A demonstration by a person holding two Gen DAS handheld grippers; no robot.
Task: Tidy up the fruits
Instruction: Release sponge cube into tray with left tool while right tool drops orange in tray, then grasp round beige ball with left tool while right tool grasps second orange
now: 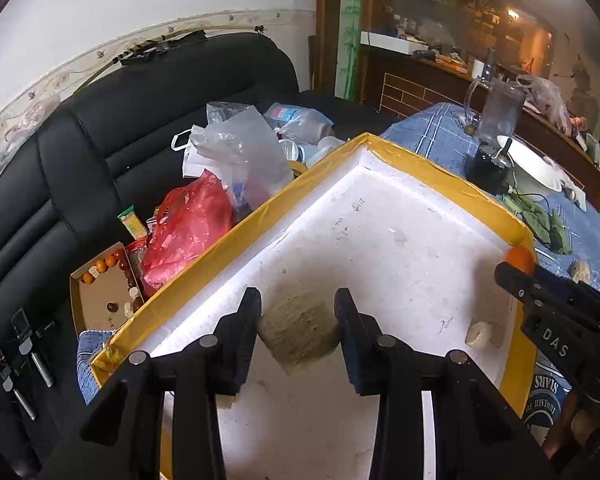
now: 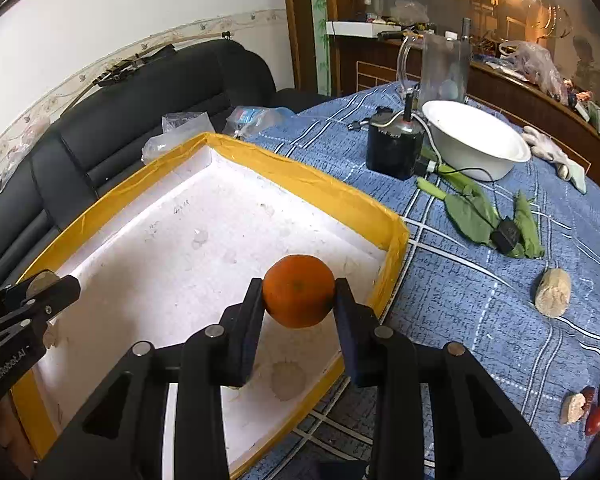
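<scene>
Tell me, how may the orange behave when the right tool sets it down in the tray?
The orange is round, so it would probably roll on the flat white floor of the tray. Its rind looks firm between the right tool, so it should survive a gentle release.

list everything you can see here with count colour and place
orange: 1, orange, held over the tray's right part
beige chunk: 1, tan, held over the tray
foam tray: 1, white with yellow taped rim, on the table
small beige piece: 1, cream, in the tray
bowl: 1, white, far on the blue cloth
green leaves: several, on the cloth
sofa: 1, black, left of the table
plastic bags: several, red and clear, on the sofa
left gripper: black, shut on the chunk
right gripper: black, shut on the orange
</scene>
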